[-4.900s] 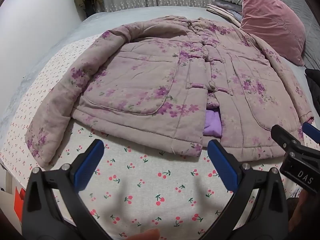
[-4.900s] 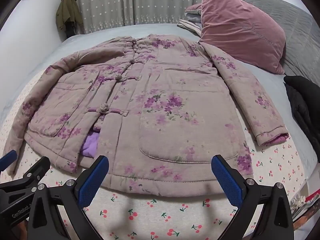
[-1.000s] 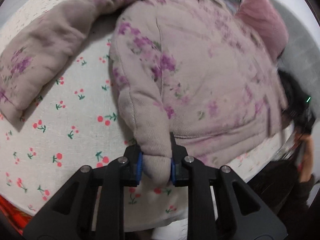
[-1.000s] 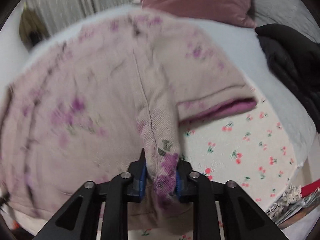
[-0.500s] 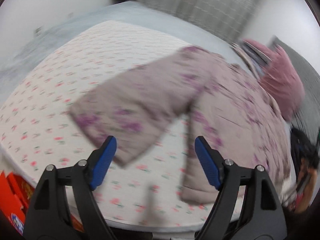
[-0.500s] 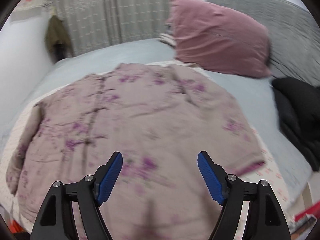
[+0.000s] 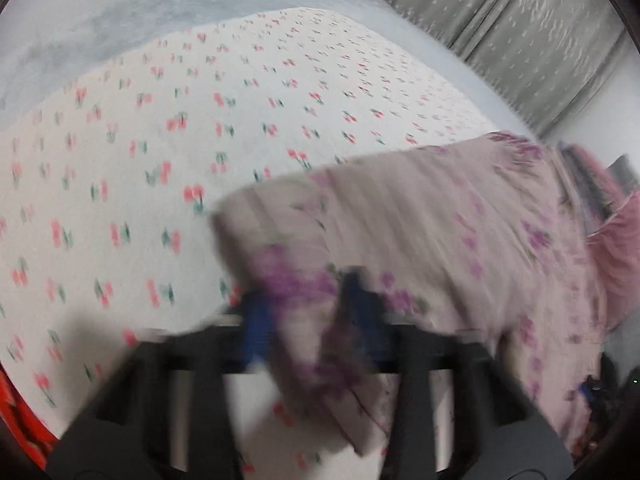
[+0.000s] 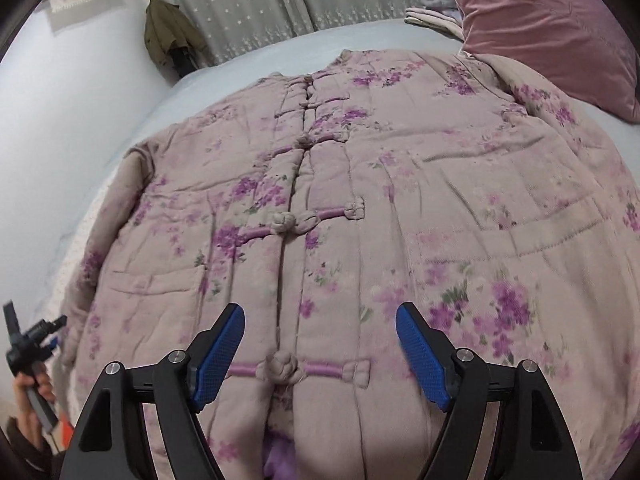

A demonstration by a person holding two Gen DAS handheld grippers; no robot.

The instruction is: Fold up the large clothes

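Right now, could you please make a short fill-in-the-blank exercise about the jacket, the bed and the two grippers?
1. The left gripper is shut on the jacket's ____.
2. The right gripper hovers with its jaws ____.
3. The jacket is printed with purple ____.
4. The sheet is printed with red ____.

Missing words: sleeve; open; flowers; cherries

Left gripper clamped on cloth, right gripper spread wide

The left gripper [image 7: 308, 312], blurred, has just been closing and its blue pads pinch the jacket sleeve [image 7: 360, 240]. The right gripper [image 8: 320, 354] has its jaws apart with nothing between them, angled downward.
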